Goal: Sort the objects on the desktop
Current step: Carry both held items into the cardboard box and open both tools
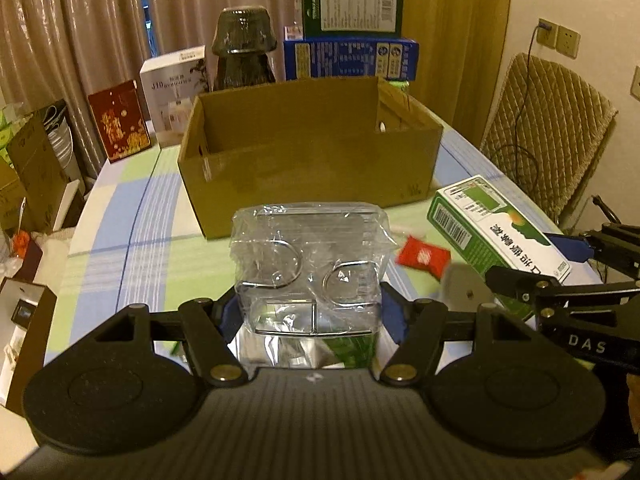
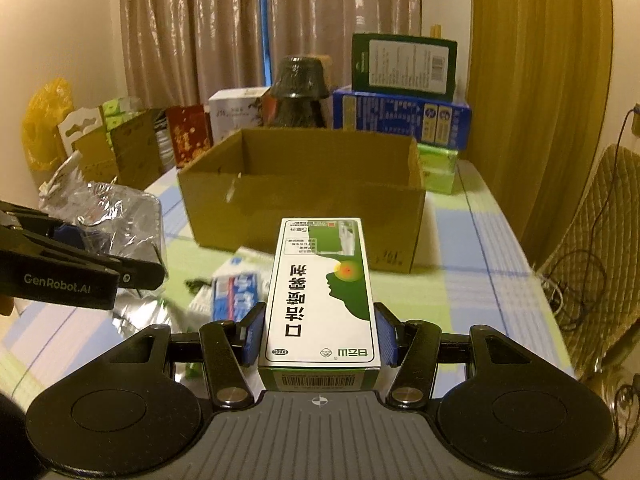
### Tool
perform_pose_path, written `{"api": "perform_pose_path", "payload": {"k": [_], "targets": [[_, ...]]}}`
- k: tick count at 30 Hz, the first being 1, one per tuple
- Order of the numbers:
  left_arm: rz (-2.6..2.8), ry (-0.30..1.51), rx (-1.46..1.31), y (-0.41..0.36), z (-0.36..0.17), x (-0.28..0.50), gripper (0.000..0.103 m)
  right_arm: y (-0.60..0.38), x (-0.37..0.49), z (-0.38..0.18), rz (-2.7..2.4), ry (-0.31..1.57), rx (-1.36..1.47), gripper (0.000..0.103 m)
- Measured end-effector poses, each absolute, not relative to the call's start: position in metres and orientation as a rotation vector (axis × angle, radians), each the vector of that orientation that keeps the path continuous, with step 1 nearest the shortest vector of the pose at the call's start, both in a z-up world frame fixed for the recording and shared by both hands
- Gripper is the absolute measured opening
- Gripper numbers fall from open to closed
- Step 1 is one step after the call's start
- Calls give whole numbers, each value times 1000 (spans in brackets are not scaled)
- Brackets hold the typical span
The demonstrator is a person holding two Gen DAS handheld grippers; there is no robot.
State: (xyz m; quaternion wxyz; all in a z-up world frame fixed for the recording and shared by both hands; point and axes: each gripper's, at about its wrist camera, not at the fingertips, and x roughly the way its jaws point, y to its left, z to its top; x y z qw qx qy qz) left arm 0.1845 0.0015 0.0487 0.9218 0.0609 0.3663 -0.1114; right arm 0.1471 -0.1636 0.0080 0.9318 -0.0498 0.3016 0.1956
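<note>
My left gripper point(image 1: 310, 316) is shut on a clear plastic pack of metal hooks point(image 1: 310, 264), held above the table just before the open brown cardboard box point(image 1: 308, 168). My right gripper point(image 2: 320, 334) is shut on a green and white medicine box point(image 2: 320, 292), held lengthwise toward the same cardboard box point(image 2: 304, 208). The medicine box point(image 1: 500, 228) and the right gripper also show at the right of the left wrist view. The left gripper's arm and the plastic pack point(image 2: 116, 216) show at the left of the right wrist view.
A red sachet point(image 1: 422, 258) lies on the checked tablecloth point(image 1: 120, 220). A silver foil bag point(image 2: 140, 312) and a blue and white box point(image 2: 236, 292) lie below. Boxes and a dark jar point(image 1: 244, 52) stand behind the cardboard box. A padded chair point(image 1: 548, 132) stands right.
</note>
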Motion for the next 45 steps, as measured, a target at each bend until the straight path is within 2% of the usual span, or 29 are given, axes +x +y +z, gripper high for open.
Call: {"api": "perform_pose_path", "payload": {"k": [21, 32, 45], "targets": [[-204, 722, 101, 7, 89, 371, 64, -144, 330, 44, 422, 605, -89, 52], [-197, 753, 101, 4, 65, 429, 64, -135, 389, 26, 391, 645, -87, 52], [-214, 792, 86, -2, 32, 458, 64, -128, 423, 1, 381, 675, -96, 52]]}}
